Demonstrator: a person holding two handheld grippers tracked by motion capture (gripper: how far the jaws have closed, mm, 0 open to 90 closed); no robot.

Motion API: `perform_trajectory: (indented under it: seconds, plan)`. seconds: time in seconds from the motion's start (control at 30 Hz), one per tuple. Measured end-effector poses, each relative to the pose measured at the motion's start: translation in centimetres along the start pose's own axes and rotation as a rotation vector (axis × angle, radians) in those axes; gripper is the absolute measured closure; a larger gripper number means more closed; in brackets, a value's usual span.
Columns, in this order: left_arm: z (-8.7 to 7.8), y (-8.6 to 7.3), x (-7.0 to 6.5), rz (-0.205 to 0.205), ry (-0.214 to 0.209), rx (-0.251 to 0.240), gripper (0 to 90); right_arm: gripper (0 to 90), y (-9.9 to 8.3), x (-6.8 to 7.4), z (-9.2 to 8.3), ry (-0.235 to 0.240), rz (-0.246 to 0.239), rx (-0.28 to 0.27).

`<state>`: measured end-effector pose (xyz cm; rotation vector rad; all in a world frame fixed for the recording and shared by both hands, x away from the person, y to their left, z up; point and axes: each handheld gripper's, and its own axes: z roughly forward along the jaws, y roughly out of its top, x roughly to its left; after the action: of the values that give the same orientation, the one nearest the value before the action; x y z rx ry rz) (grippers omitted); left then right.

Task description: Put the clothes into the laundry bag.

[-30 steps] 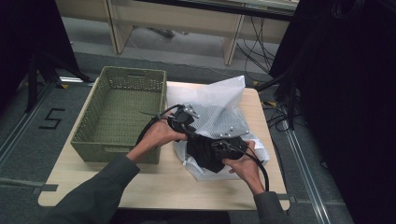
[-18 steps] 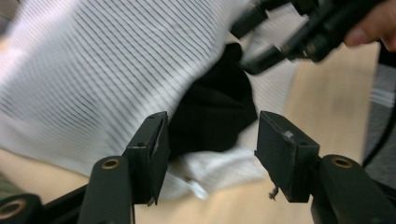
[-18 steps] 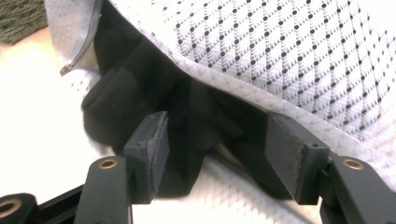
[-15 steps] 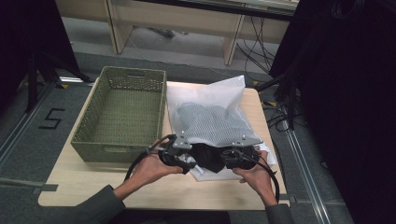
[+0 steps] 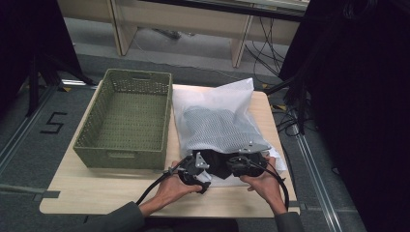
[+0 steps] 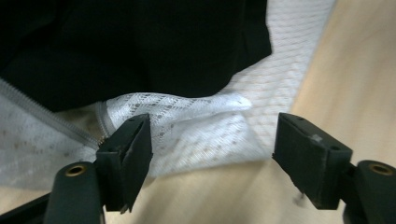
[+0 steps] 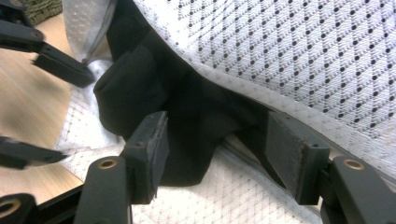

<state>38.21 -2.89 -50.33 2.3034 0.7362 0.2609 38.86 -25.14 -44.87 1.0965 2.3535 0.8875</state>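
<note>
Both hands are working at the near end of the white mesh laundry bag, which lies flat on the bench just to the right of the green woven basket, its open zipped mouth facing the person. A black garment bulges out of that mouth. The left claw has just been opening and now stands wide, with only the loose lower edge of the mesh between its jaws and nothing pressed. The right claw is also spread wide, its jaws straddling a fold of the black cloth without, as far as I can see, pinching it. To do this well, I'd say the left claw should close on the mesh rim beside the zipper and pin it to the bench, while the right bites a thick fold of the cloth alone, clear of the netting, so that one slides past the other instead of the whole bag dragging along. The bag looks thin and floppy, with a diamond weave through which a dark mass shows across its middle; the garment is soft, matte and bunched, so I'd expect it to stretch before it shifts.
</note>
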Motion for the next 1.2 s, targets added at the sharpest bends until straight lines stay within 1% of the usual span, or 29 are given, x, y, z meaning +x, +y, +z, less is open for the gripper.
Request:
perform_trajectory:
  seconds: [0.03,0.07,0.1,0.13,0.17,0.3,0.37,0.4,0.47,0.5,0.53,0.57,0.6,0.63,0.67,0.7,0.73,0.77,0.8,0.87,0.9,0.93,0.97,1.03,1.07,1.1,1.13,1.17,1.2]
  plan:
    - [0.2,0.0,0.1,0.006,0.008,-0.01,29.2,41.0,0.1,0.2,-0.1,0.01,0.021,0.015]
    - [0.6,-0.1,0.2,-0.016,0.004,-0.015,30.7,41.0,0.1,0.2,-0.1,0.009,0.017,0.014]
    - [0.8,-0.1,0.3,-0.002,0.008,-0.028,35.7,41.0,0.1,0.2,-0.1,0.01,0.015,0.013]
    - [0.9,-0.2,0.6,-0.014,0.018,-0.057,39.7,41.0,0.0,0.1,0.0,0.006,0.0,0.007]
    - [0.8,-0.3,0.8,-0.015,0.019,-0.066,52.7,41.0,0.0,0.1,0.0,0.005,0.001,0.009]
    - [0.5,-0.8,1.2,0.021,0.006,-0.078,76.8,41.3,0.0,0.1,0.0,0.009,0.02,0.015]
    - [0.2,-1.1,1.4,0.008,-0.013,-0.083,83.3,42.9,0.0,0.1,0.0,0.014,0.018,0.018]
    - [0.0,-1.1,1.4,0.024,-0.015,-0.073,84.6,43.4,-0.1,0.0,0.0,0.012,-0.006,0.012]
    - [-0.5,-1.5,1.6,0.012,-0.033,-0.059,85.8,43.8,0.0,0.1,-0.1,0.021,-0.012,0.012]
    - [-0.8,-1.7,1.7,0.019,-0.038,-0.056,86.1,43.9,0.0,0.3,-0.1,0.028,-0.009,0.005]
    - [-1.1,-2.0,1.7,0.015,-0.037,-0.055,86.3,43.8,0.1,0.4,-0.2,0.046,-0.01,0.024]
    - [-1.4,-2.3,1.9,0.035,-0.042,-0.052,86.4,43.5,0.0,0.7,0.1,0.048,-0.003,0.001]
    - [-1.7,-2.7,1.9,0.024,-0.049,-0.046,86.3,43.3,0.0,1.0,0.2,0.071,0.004,0.012]
    - [-1.9,-2.9,2.0,0.02,-0.057,-0.049,86.3,43.0,-0.1,1.3,0.4,0.081,-0.014,0.019]
    - [-2.2,-3.3,2.1,0.018,-0.066,-0.048,86.3,42.7,-0.2,1.7,0.7,0.084,-0.014,0.014]
    - [-2.3,-3.5,2.1,0.01,-0.072,-0.05,86.2,42.3,-0.2,2.3,0.7,0.106,-0.009,0.052]
    - [-2.7,-4.0,2.0,0.012,-0.073,-0.051,86.2,42.3,-0.3,2.6,1.0,0.114,-0.035,0.052]
    - [-2.9,-4.1,2.1,0.016,-0.077,-0.05,86.1,42.0,-0.3,3.5,1.4,0.132,-0.045,0.068]
    - [-3.1,-4.3,2.1,0.03,-0.077,-0.046,86.1,42.1,-0.3,3.9,1.6,0.14,-0.052,0.069]
    - [-3.3,-4.6,2.0,0.012,-0.079,-0.049,86.0,41.9,-0.3,4.7,2.3,0.169,-0.077,0.11]
    - [-3.3,-4.7,2.0,0.02,-0.085,-0.052,85.9,41.7,-0.4,5.1,3.1,0.156,-0.072,0.085]
    - [-3.4,-4.8,1.9,0.017,-0.083,-0.052,85.9,41.7,-0.2,5.4,3.5,0.147,-0.085,0.125]
    - [-3.5,-4.8,2.0,0.03,-0.083,-0.051,85.9,43.4,-0.1,5.7,4.4,0.143,-0.095,0.125]
    - [-3.5,-4.8,2.0,0.024,-0.084,-0.05,85.9,52.7,0.2,6.0,5.4,0.112,-0.142,0.144]
    - [-3.5,-4.8,2.0,0.026,-0.084,-0.05,85.9,60.6,0.3,6.2,6.2,0.087,-0.156,0.124]
    - [-3.5,-4.8,2.0,0.021,-0.087,-0.048,85.9,72.9,0.8,6.1,6.8,0.094,-0.159,0.107]
    - [-3.4,-4.9,2.0,0.012,-0.086,-0.047,85.9,78.8,1.2,6.1,7.3,0.085,-0.173,0.098]
    - [-3.4,-4.9,2.0,0.01,-0.09,-0.048,86.0,82.2,1.6,6.1,7.6,0.082,-0.179,0.095]
    - [-3.4,-4.9,1.9,0.01,-0.085,-0.049,86.0,84.1,2.2,5.9,8.1,0.055,-0.208,0.09]
